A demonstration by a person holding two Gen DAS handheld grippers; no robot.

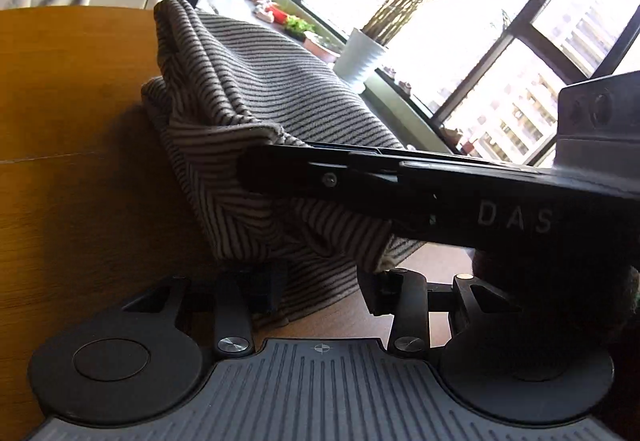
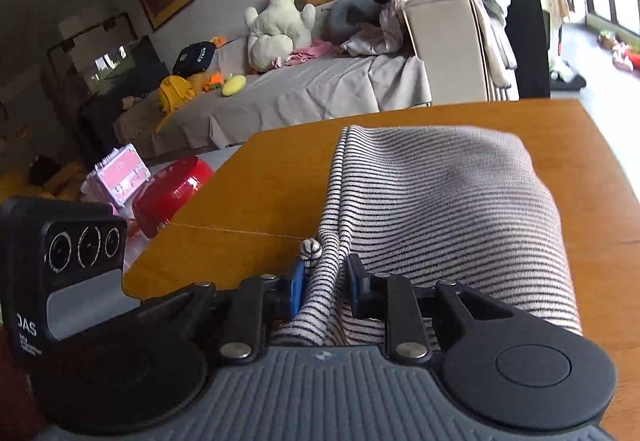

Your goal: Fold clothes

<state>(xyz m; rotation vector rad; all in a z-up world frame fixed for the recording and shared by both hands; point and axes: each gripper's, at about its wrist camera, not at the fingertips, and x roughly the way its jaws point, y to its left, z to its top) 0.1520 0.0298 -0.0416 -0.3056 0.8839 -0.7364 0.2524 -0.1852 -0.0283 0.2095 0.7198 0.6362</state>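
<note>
Wooden table bears striped garment; right hand-held gripper pinches it, left's grip hidden

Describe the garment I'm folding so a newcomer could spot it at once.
Find the orange-brown wooden table. On it lies the striped cloth, gripped by the right hand-held gripper. Its thin black stripes on pale grey match nothing else nearby.

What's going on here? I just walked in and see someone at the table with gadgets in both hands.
A person is folding a striped garment on a wooden table, one hand-held gripper per hand. The right hand-held gripper is shut on a bunched edge of the cloth. The left hand-held gripper has fabric between its fingers, though its grip is hard to judge. The garment is lifted and draped, not yet flat.
</note>
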